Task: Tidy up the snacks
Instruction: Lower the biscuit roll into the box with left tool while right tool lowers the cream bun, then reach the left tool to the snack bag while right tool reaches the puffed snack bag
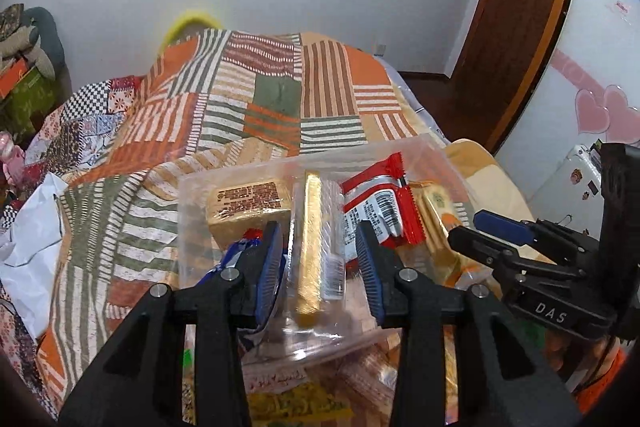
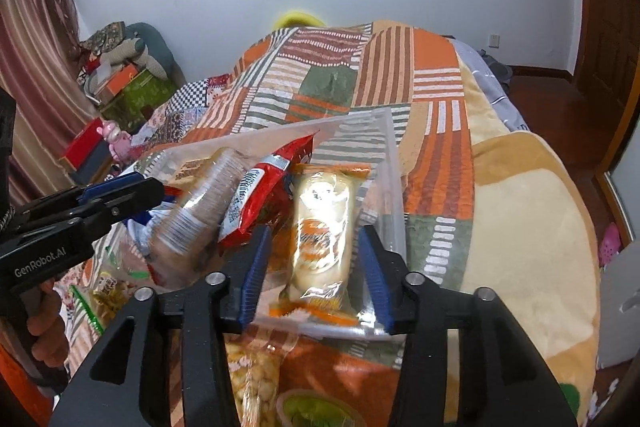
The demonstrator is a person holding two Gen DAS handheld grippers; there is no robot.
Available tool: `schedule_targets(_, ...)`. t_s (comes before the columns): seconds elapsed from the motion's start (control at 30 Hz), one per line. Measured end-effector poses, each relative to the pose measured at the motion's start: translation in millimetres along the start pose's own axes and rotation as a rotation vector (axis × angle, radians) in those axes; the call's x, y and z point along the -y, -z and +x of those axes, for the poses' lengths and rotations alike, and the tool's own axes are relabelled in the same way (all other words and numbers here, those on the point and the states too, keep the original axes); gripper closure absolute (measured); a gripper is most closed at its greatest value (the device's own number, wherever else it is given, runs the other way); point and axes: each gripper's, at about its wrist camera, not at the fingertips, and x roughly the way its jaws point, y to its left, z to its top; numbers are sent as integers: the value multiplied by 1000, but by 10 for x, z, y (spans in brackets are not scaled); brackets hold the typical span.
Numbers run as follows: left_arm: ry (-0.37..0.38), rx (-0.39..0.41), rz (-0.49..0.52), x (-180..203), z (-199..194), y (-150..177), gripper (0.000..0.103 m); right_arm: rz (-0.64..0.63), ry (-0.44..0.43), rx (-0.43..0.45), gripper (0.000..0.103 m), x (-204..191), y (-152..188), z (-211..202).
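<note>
Both my tongs, left gripper [image 1: 320, 259] and right gripper [image 2: 314, 275], hang spread over the clear bin [image 1: 192, 223] on the bed, gold bar [image 1: 310, 247] and cream-roll pack [image 2: 320, 227] seemingly just dropped; next, probably fetch loose snacks below.

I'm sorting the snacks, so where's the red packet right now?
The red packet lies inside the clear plastic bin on the bed, right of the gold bar in the left wrist view and left of the cream bun in the right wrist view.

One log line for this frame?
left gripper: open over gold bar | right gripper: open around cream pack | clear bin: part-filled
</note>
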Motion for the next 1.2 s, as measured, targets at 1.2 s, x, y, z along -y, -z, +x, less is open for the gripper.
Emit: schedule_targets(1.2,-145,-83,-152,-1034,-481,1293,28,-58,-78,-95,45,-363,679,-61)
